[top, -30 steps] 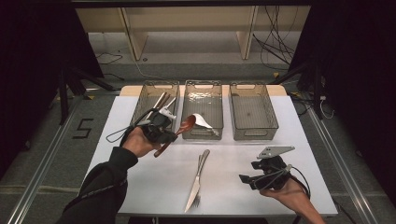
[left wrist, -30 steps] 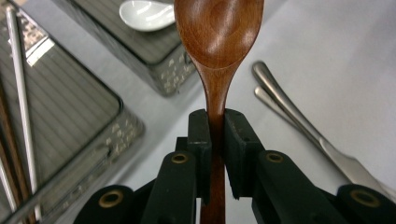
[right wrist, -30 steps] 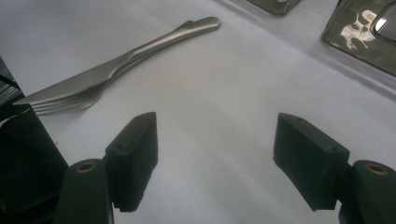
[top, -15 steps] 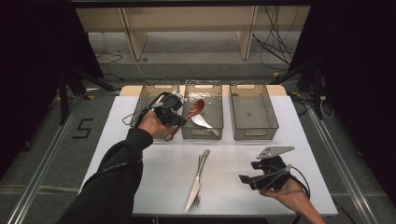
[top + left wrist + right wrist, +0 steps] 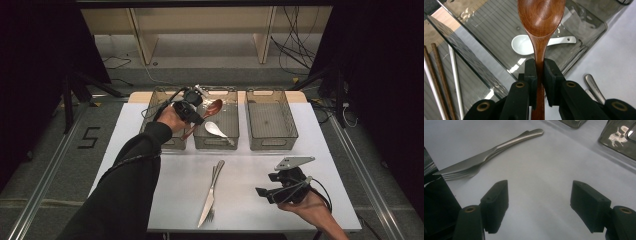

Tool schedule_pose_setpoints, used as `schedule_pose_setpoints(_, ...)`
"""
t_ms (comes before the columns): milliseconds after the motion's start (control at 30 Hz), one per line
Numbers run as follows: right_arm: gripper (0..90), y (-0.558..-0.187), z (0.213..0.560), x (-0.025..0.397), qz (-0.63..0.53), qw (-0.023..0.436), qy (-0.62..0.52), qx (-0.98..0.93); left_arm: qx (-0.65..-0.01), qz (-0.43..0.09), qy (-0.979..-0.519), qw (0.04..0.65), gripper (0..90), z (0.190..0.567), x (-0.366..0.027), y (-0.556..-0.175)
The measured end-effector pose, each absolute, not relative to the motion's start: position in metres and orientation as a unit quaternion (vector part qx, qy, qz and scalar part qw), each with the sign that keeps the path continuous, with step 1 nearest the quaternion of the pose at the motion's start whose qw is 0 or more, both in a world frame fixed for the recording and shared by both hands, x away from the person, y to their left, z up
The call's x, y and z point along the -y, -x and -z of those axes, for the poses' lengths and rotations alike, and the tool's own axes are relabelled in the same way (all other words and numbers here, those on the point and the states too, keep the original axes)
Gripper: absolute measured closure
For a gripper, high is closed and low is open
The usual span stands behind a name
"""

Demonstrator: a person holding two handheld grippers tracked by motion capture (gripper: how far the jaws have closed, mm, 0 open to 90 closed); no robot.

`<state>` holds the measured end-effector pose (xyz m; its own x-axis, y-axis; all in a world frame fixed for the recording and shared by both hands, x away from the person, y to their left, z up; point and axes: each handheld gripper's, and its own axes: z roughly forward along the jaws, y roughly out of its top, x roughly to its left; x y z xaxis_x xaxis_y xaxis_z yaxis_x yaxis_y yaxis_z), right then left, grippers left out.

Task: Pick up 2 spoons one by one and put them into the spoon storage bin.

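High view: white spoon point(image 5: 216, 129) in middle bin point(image 5: 216, 144)

**Camera setup: one overhead, two on the grippers**

High view: fixed above table's point(image 5: 330, 165) near edge, facing forward and down, far. Left gripper view: close, looking down into the middle bin point(image 5: 584, 23). Right gripper view: low, close over tabletop. High and right views share knife point(image 5: 210, 192) point(image 5: 474, 161).

Left gripper point(image 5: 194, 107) raised, arm outstretched, jaws clamped; right gripper point(image 5: 280, 189) low, jaws wide apart
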<state>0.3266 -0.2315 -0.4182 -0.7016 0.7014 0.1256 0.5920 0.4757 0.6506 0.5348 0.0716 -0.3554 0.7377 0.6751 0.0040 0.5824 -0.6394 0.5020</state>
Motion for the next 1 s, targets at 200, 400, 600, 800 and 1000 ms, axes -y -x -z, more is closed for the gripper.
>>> schedule_pose_setpoints(200, 31.6, -0.327, 0.418, 0.231, -0.345, 0.078, -0.376, -0.856, -0.348, -0.092, -0.903, 0.233, 81.0, 0.354, -0.063, -0.547)
schedule_pose_setpoints(400, 31.7, -0.327, 0.418, 0.232, -0.346, 0.077, -0.375, -0.856, -0.358, -0.09, -0.897, 0.243, 80.9, 0.354, -0.056, -0.556)
schedule_pose_setpoints(600, 31.7, -0.326, 0.418, 0.232, -0.347, 0.078, -0.374, -0.857, -0.364, -0.084, -0.895, 0.246, 80.9, 0.356, -0.048, -0.562)
schedule_pose_setpoints(800, 31.7, -0.326, 0.418, 0.232, -0.347, 0.078, -0.373, -0.857, -0.365, -0.082, -0.893, 0.249, 80.9, 0.357, -0.04, -0.565)
schedule_pose_setpoints(1000, 31.7, -0.326, 0.417, 0.232, -0.347, 0.075, -0.375, -0.856, -0.372, -0.078, -0.89, 0.254, 80.7, 0.36, -0.035, -0.569)
